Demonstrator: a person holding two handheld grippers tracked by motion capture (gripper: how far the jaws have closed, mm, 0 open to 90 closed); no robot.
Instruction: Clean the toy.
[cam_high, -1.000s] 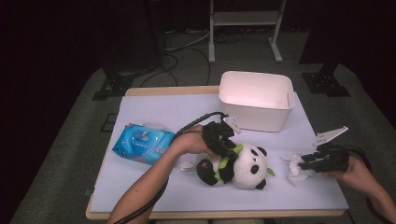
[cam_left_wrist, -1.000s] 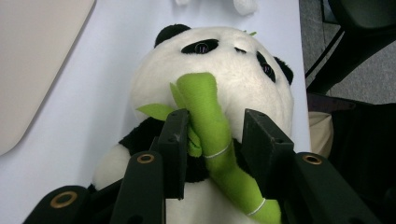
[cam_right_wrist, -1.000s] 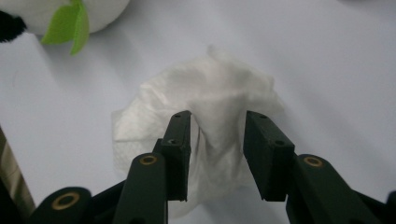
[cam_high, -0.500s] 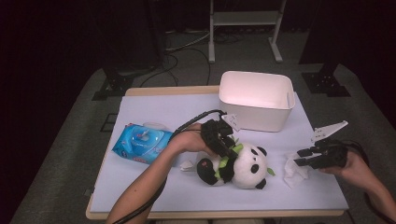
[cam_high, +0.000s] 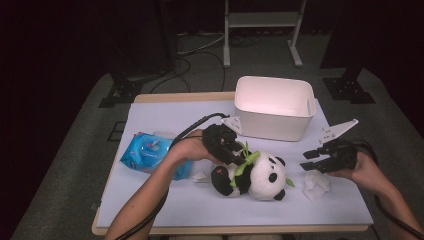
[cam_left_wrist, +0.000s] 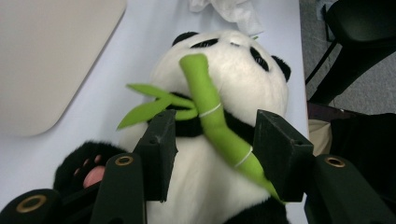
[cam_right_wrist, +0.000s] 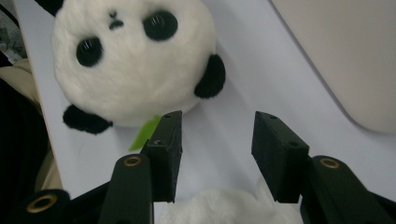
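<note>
In the high view, the panda plush (cam_high: 252, 175) lies on its back near the middle of the table (cam_high: 165, 205), in front of the white bin (cam_high: 272, 107). My left tool (cam_high: 231, 150) is over the belly of the panda, next to the green bamboo (cam_high: 245, 162). My right tool (cam_high: 315, 161) is to the right, above a crumpled tissue (cam_high: 316, 185) and apart from the panda. A blue wipes pack (cam_high: 150, 155) lies at the left. Both tools have just been opening.

In the left gripper view, my jaws stand apart on the two sides of the bamboo (cam_left_wrist: 212, 114) and the panda's chest (cam_left_wrist: 205, 186) — the bamboo is between them, but the pads do not press on it. This view also shows the white threads that tie the bamboo, which the high view is too small to give.

In the right gripper view, my jaws are also apart with nothing between them. The tissue (cam_right_wrist: 224, 207) is just under them, and the panda's face (cam_right_wrist: 133, 60) is farther off.

I judge the panda light, soft and easy to squeeze, not fragile and not slippery. The round body is the better place to hold — the thin bamboo may bend or pull on its stitches.
</note>
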